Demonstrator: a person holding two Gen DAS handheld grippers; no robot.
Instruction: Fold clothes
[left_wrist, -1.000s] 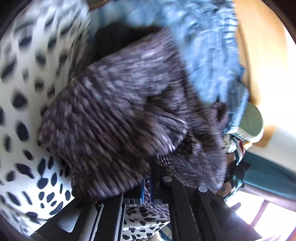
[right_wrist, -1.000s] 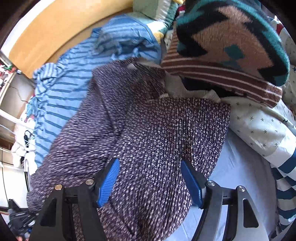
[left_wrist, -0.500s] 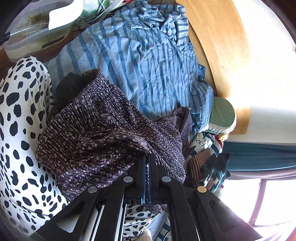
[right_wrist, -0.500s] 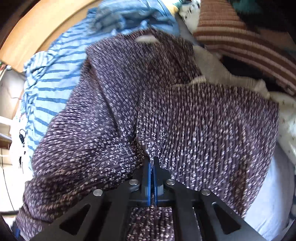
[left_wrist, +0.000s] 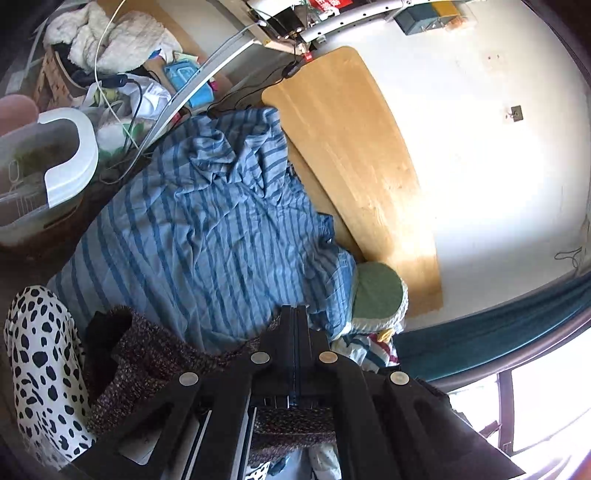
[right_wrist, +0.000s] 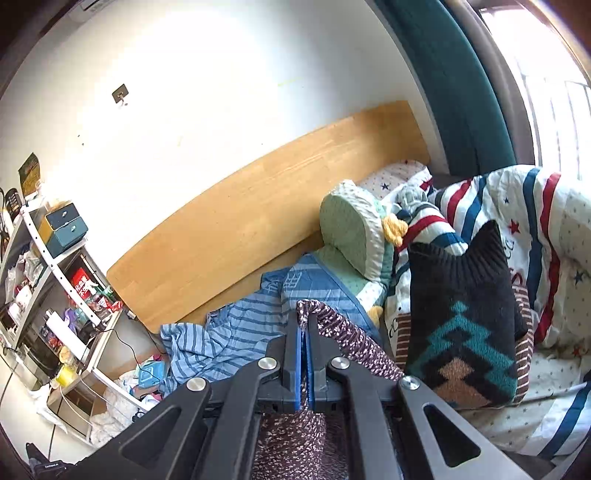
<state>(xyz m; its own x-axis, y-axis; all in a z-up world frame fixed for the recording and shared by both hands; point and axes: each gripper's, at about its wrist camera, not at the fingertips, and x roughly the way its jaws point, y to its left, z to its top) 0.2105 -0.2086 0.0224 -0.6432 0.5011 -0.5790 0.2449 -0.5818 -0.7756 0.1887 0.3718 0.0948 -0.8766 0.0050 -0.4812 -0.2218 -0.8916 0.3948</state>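
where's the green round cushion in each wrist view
Left wrist: green round cushion sits right of centre, beside the blue striped fabric, at the foot of the wooden headboard.
Right wrist: cushion stands upper centre-right, against the headboard.
Shared landmark: the wooden headboard.

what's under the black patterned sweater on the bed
In the right wrist view the black patterned sweater lies on a brown striped knit, whose edges stick out beside it. Below that, the star-print bedding shows. Whatever lies directly beneath is covered.
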